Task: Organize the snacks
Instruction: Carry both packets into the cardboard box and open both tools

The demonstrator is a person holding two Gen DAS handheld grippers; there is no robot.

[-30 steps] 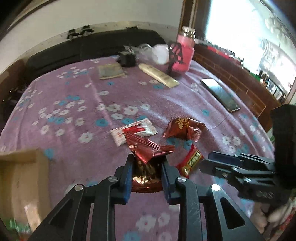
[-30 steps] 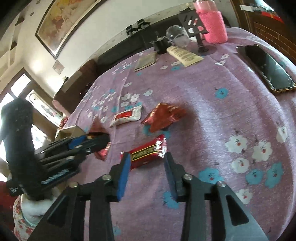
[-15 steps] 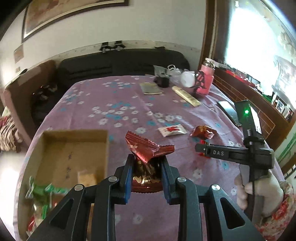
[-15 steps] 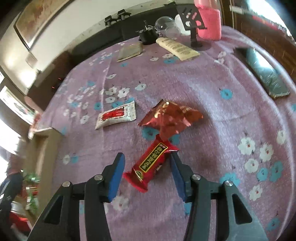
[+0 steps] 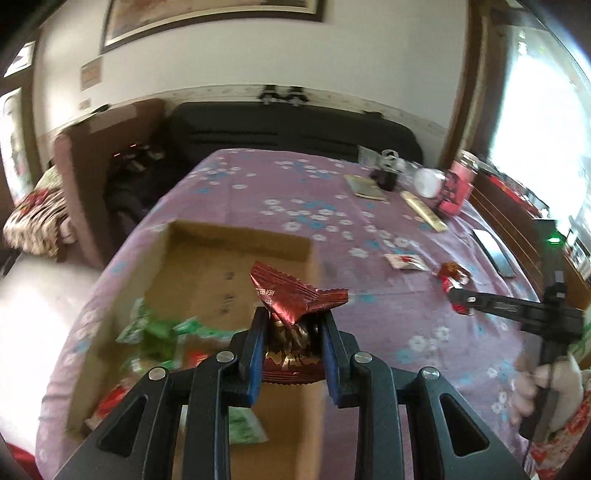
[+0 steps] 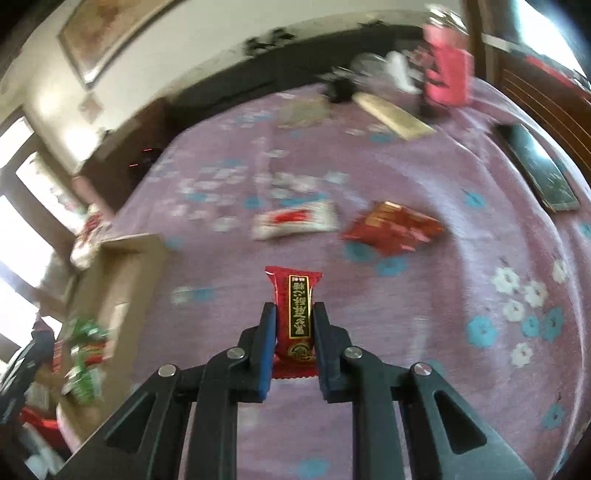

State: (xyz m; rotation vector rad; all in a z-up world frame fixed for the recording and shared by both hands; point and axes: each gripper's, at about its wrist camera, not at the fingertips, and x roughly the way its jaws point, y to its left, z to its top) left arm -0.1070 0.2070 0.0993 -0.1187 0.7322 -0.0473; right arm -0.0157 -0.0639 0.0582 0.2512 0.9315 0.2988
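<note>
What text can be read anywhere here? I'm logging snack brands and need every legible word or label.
No text reads clearly enough to quote.
Red bar in the right gripper: gold Chinese characters on a black strip, too blurred.
Dark red wrapper in the left gripper: pale characters, upside down, too small.
White-and-red sachet: red print, blurred.
Cardboard box: faint marks, unreadable.

Home living room, framed painting [image 5: 210, 22], dark sofa [image 5: 288, 129], floral tablecloth [image 6: 480, 258]
</note>
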